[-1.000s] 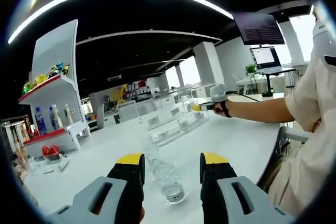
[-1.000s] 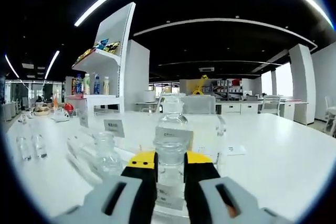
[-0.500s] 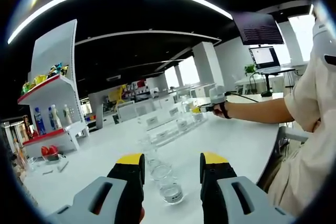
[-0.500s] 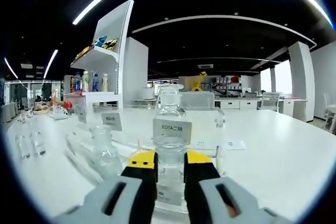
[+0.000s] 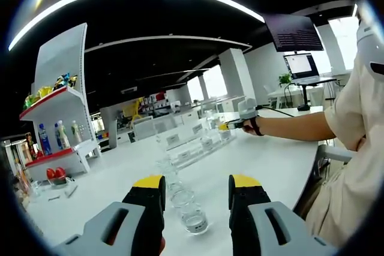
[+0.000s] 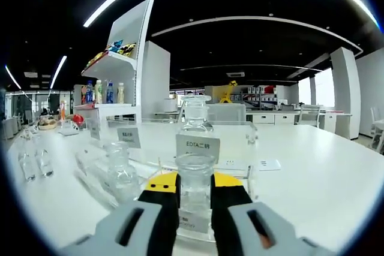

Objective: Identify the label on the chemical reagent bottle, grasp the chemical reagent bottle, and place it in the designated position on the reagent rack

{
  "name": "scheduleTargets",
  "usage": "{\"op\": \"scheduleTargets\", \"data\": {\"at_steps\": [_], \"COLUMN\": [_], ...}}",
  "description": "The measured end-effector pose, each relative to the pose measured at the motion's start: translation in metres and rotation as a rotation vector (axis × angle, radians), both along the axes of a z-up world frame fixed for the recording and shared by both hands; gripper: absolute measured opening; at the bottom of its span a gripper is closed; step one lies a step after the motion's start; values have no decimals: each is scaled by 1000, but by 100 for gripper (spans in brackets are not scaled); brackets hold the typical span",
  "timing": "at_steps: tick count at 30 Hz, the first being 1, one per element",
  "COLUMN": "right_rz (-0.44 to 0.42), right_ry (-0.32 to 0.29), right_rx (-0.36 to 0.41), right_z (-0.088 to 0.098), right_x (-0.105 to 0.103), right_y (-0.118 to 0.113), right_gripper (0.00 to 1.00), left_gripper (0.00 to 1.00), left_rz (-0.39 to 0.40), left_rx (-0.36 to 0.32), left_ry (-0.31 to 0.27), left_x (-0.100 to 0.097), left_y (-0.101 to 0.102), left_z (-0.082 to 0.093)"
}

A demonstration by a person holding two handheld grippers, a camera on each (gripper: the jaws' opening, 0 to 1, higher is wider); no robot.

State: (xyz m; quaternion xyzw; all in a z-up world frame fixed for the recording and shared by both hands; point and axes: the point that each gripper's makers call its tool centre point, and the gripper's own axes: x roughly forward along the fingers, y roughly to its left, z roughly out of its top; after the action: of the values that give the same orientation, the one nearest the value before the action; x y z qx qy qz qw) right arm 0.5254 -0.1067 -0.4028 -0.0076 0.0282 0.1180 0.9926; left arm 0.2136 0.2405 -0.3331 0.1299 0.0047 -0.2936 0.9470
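Observation:
A clear glass reagent bottle [image 6: 195, 172] with a white label stands upright between the yellow-tipped jaws of my right gripper [image 6: 195, 183], which is shut on it. Just beyond it is the clear reagent rack [image 6: 240, 163] with a tag reading "EDTA" [image 6: 198, 145] and a stoppered bottle [image 6: 195, 117] behind that tag. Another clear bottle [image 6: 120, 171] stands left of my jaws. In the left gripper view, my left gripper [image 5: 197, 183] is open above several small glass bottles [image 5: 191, 213] on the white table. The right gripper [image 5: 233, 124] reaches to the rack [image 5: 189, 148] there.
A white shelf unit [image 6: 129, 58] with drink bottles stands at the back left. Two small vials [image 6: 33, 166] sit on the table at the far left. A person's arm and body [image 5: 336, 148] take up the right of the left gripper view.
The right gripper view has shifted a little, and the rack tag now sits higher and reads more clearly behind the held bottle. The left gripper has stayed put.

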Motion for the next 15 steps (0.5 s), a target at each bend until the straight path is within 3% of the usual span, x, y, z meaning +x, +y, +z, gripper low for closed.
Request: {"op": "scheduleTargets", "data": {"at_steps": [15], "right_rz": [7], "right_ry": [34], "right_rx": [-14], "right_z": [-4], "right_x": [-3], "right_y": [1], "right_gripper": [21], "left_gripper": [43], "left_rz": [2], "left_rx": [-2], "left_ry": [-6], "left_x": [-3], "left_y": [1], "left_z": [3]}}
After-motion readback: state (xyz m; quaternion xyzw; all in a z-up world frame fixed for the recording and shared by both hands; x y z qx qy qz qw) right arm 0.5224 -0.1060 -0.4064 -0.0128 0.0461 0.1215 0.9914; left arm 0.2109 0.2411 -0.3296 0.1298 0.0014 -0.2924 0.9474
